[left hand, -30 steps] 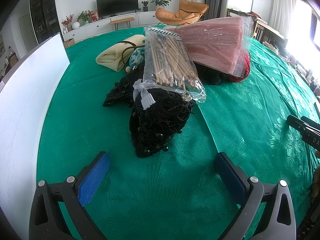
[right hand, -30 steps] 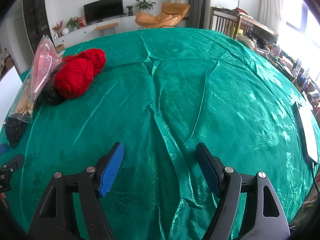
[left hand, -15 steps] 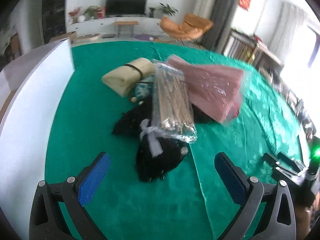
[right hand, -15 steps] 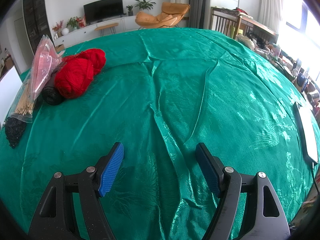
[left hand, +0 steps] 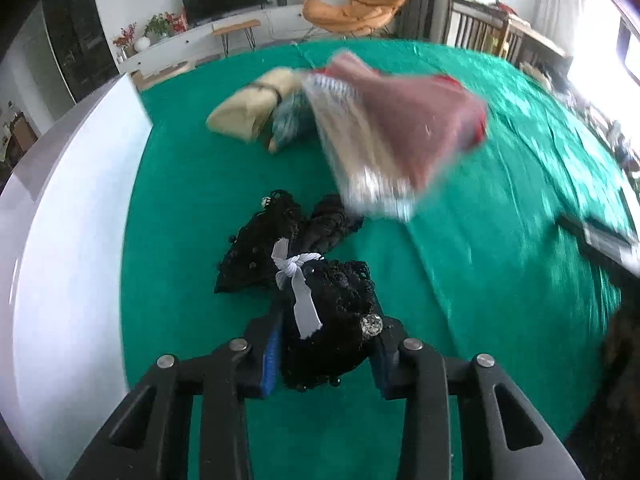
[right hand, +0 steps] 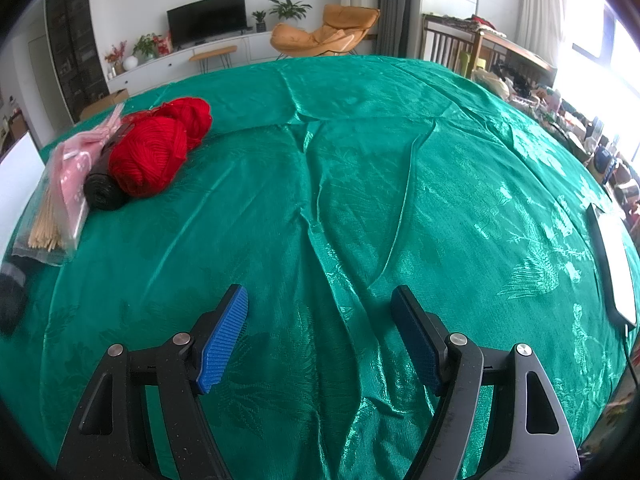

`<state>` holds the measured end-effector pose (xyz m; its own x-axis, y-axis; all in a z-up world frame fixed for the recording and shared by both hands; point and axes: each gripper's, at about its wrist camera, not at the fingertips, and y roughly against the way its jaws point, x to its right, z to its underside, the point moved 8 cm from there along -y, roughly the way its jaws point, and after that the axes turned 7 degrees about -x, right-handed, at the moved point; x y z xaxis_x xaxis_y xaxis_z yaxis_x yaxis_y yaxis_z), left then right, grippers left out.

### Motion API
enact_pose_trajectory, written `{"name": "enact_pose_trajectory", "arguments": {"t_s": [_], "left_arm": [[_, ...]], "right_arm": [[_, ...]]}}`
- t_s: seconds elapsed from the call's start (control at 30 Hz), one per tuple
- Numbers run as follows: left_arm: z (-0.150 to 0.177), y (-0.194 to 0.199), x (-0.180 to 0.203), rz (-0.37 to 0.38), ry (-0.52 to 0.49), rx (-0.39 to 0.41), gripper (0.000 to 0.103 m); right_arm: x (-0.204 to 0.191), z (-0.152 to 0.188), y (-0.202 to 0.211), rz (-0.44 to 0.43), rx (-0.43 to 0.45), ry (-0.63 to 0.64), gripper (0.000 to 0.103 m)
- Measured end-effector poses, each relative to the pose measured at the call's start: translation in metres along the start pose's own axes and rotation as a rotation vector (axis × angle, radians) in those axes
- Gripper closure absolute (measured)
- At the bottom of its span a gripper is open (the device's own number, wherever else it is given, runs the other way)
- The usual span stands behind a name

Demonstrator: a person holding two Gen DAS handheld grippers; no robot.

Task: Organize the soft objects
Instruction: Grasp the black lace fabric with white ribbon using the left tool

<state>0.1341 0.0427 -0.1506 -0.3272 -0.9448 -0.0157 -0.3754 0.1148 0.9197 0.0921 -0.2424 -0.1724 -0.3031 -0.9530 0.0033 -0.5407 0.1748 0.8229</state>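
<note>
Early stage: left gripper (left hand: 326,354), jaws just closed on the black beaded lace bundle (left hand: 320,320); right gripper (right hand: 320,336) wide, empty; pile unsorted.

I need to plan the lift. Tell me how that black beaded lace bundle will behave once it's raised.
The black lace bundle will probably flop: its far half lies spread on the green cloth while the left gripper pinches one end. It looks light, being open netting. Its beads might snag, and the white ribbon could slip.
</note>
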Motion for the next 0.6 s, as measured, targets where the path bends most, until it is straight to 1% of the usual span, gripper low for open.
{"name": "enact_pose_trajectory", "arguments": {"t_s": [0.03,0.07,0.1,0.13,0.17,0.2,0.23,0.33,0.43,0.5,0.53,0.6], "left_arm": [[0.009,0.002,-0.002,0.01,0.002,-0.009,0.058],[0.017,0.005,-0.003,0.026,0.007,-0.013,0.045],[0.021,0.008,-0.002,0.037,0.011,-0.008,0.037],[0.022,0.012,-0.002,0.047,0.019,0.012,0.02],[0.021,0.014,0.0,0.049,0.025,0.029,0.011],[0.018,0.017,0.0,0.052,0.031,0.051,0.01],[0.016,0.017,0.001,0.054,0.033,0.055,0.01],[0.0,0.007,0.002,0.04,0.036,0.037,0.01],[-0.01,-0.015,-0.003,-0.023,0.062,-0.012,0.011],[-0.011,-0.023,-0.013,-0.064,0.105,-0.02,0.019],[-0.01,-0.025,-0.019,-0.083,0.13,-0.017,0.024],[-0.01,-0.028,-0.036,-0.079,0.204,-0.004,0.024]], "right_arm": [[0.0,0.0,0.0,0.0,0.0,0.0,0.026],[0.0,0.0,0.0,0.0,0.0,0.0,0.026],[0.0,0.0,0.0,0.0,0.0,0.0,0.026],[0.0,0.0,0.0,0.0,0.0,0.0,0.026],[0.0,0.0,0.0,-0.001,0.0,0.0,0.026],[0.0,0.0,0.0,-0.001,0.0,0.0,0.026],[0.0,0.0,0.0,-0.001,0.0,0.0,0.026],[0.0,0.0,0.0,-0.001,0.0,0.0,0.026],[0.0,0.0,0.0,-0.001,0.0,0.0,0.026],[0.0,0.0,0.0,-0.001,0.0,0.0,0.026],[0.0,-0.001,0.0,-0.002,0.0,0.0,0.026],[0.0,-0.001,-0.001,-0.001,0.0,0.001,0.026]]}}
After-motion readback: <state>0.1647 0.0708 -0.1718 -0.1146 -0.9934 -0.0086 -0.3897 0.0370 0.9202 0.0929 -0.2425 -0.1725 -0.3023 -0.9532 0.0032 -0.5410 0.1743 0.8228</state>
